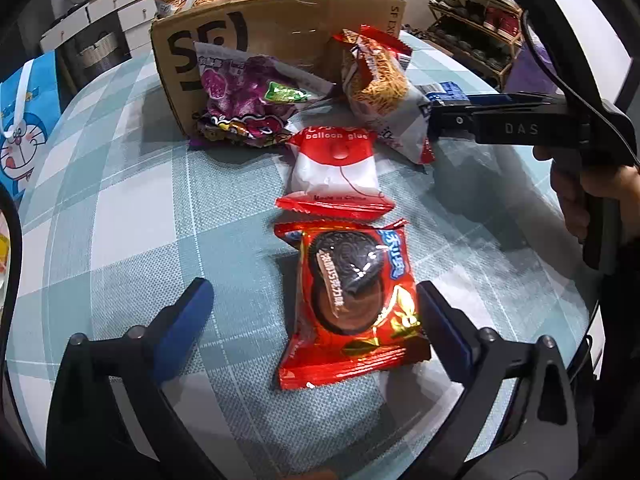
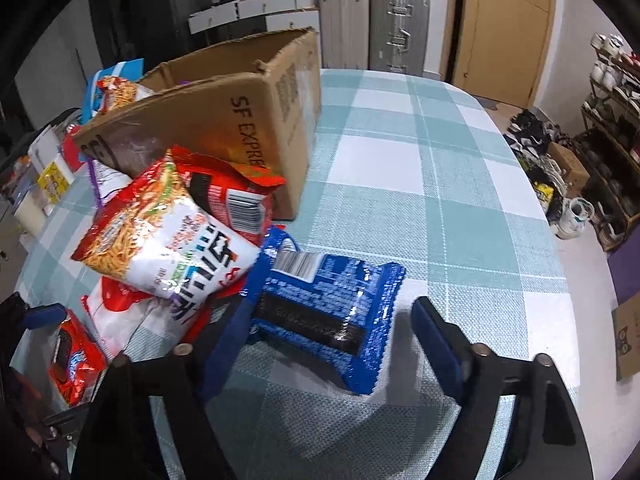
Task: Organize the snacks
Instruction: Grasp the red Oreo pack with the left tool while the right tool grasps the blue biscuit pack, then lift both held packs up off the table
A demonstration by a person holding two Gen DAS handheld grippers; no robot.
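Snacks lie loose on the checked tablecloth in front of the cardboard box, and I have one lined up for each tool. My left gripper stands spread around the red cookie packet: its right pad sits just beside the packet's edge, its left pad well clear, nothing pressed. The packet lies flat, long axis running away from me toward the box, one crimped end nearest the camera. My right gripper is also parted, straddling the blue wafer packet; the left finger appears to touch or overlap the packet's side, the right finger stands apart. That packet lies flat too, barcode face up, its long axis slanting from upper left to lower right in the right wrist view. Judged procedure: centre each packet between the pads, close across the short axis, and grip the body rather than the thin crimp, which would probably slip. The noodle bag leans close beside the blue packet, so I would lift straight to avoid dragging it.
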